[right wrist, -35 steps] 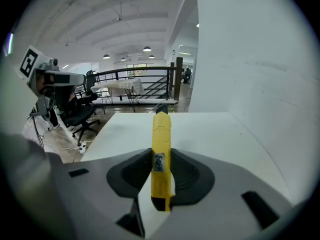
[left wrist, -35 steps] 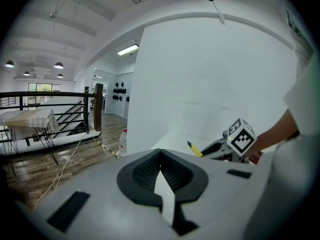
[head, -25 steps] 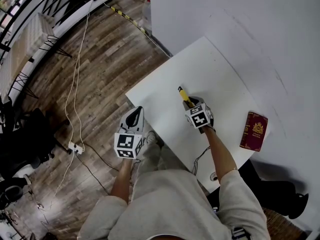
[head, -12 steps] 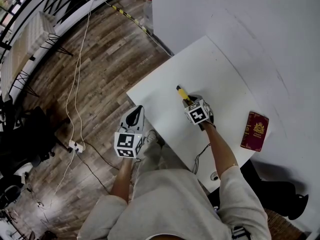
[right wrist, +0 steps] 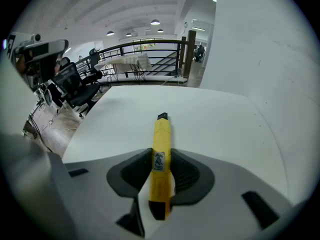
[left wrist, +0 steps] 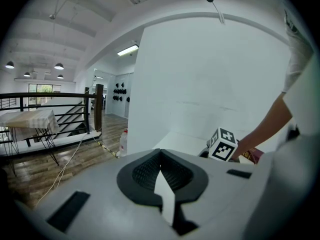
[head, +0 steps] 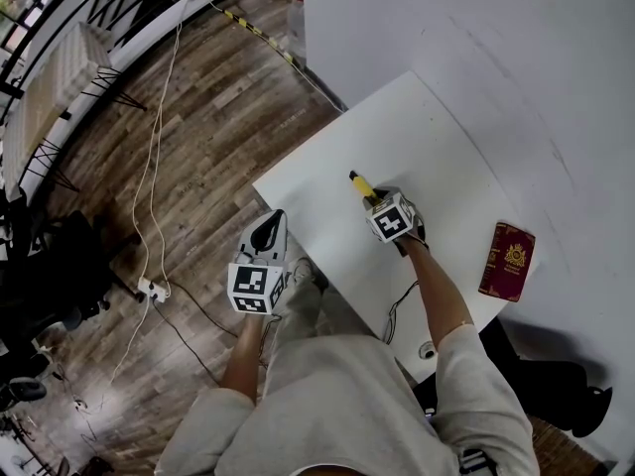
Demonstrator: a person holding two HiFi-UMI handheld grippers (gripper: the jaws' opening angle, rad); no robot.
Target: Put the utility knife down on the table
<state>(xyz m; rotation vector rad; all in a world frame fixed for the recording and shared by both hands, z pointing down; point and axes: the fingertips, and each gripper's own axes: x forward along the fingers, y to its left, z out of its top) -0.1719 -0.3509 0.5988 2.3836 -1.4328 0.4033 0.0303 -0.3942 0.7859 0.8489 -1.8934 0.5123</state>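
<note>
Table (head: 427, 132): white, the set-down surface; no containers on it.
Right gripper (right wrist: 161, 166): tipped steeply down, jaws clamped on the utility knife (right wrist: 161, 144), likely to lower it.
Left gripper (left wrist: 161, 171): jaws together, empty, held off the table.
Red booklet (head: 505, 260): well aside.
Utility knife: yellow, nose just over the table.

Bare table (head: 327, 206) ahead, red booklet (head: 506, 261) well right

The head view looks steeply down from above the person onto the white tabletop (head: 427, 137) and wood floor (head: 208, 117). The left gripper view, off the tabletop's edge, faces roughly level, catching the marker cube (left wrist: 222, 144) of the right gripper (head: 375, 199). The right gripper view looks closely down over the same tabletop.
</note>
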